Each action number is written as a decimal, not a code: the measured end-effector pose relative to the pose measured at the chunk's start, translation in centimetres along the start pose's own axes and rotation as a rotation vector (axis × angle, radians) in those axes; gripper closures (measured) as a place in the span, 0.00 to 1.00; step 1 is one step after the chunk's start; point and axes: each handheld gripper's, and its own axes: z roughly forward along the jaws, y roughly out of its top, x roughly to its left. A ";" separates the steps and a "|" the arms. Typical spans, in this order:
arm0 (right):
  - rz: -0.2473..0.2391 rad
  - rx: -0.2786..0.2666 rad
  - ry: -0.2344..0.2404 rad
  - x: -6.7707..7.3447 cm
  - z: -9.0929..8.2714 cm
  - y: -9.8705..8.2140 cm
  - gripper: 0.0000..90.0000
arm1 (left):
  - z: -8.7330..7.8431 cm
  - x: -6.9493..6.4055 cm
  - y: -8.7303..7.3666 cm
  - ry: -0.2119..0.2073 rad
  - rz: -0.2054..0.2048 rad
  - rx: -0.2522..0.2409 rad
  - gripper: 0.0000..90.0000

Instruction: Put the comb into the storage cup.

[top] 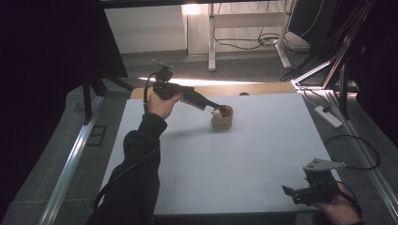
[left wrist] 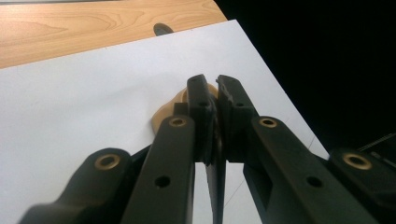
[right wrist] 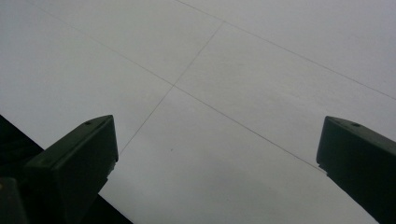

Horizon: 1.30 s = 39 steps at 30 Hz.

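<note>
While our left gripper [top: 220, 108], jaws together, dips into the cup [top: 222, 118] mid-table [top: 244, 154], we rest the right gripper [top: 292, 192], jaws apart, near the white top's edge; dark room, grey floor [top: 155, 63].

Left gripper [top: 220, 108]: black body, long black jaws w/ brass-ringed rivet holes and plain screw holes, ribbed section mid-body. Black cable [top: 123, 173] trails along a black sleeve [top: 138, 154], cuff snug at wrist. Right gripper [top: 290, 191]: black, blocky square-ended jaws, grey three-cornered plate [top: 322, 165] on top, thin black cable [top: 356, 152] looping behind.
</note>
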 end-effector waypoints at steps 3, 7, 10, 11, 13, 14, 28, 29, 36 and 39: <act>-0.001 0.002 0.001 0.0 0.0 0.0 0.00 | 0.4 -0.1 0.1 0.003 0.003 0.007 0.93; -0.001 0.001 0.002 0.0 0.0 0.0 0.00 | 0.9 -0.1 0.2 0.009 0.007 0.021 0.93; -0.005 0.003 0.004 0.0 0.0 0.0 0.00 | 1.3 -0.2 0.2 0.012 0.005 0.026 0.93; -0.006 0.003 0.004 0.0 0.0 0.0 0.00 | 1.5 -0.2 0.2 0.013 0.005 0.028 0.93; -0.007 0.004 0.006 0.0 0.1 0.0 0.00 | 1.7 -0.1 0.2 0.017 0.007 0.036 0.93; -0.007 0.004 0.006 0.0 0.1 0.0 0.00 | 1.9 -0.2 0.2 0.018 0.005 0.035 0.93; -0.014 0.011 0.013 0.0 0.1 0.0 0.00 | 2.7 0.1 0.1 0.020 -0.007 0.027 0.92; -0.015 0.013 0.013 0.0 0.1 0.0 0.00 | 2.7 0.2 0.1 0.018 -0.009 0.026 0.92; -0.019 0.014 0.012 0.1 0.2 0.0 0.00 | 3.2 0.1 0.0 0.002 -0.003 0.016 0.91; -0.020 0.014 0.012 0.1 0.2 0.0 0.00 | 3.6 -0.2 0.0 0.001 0.007 0.015 0.90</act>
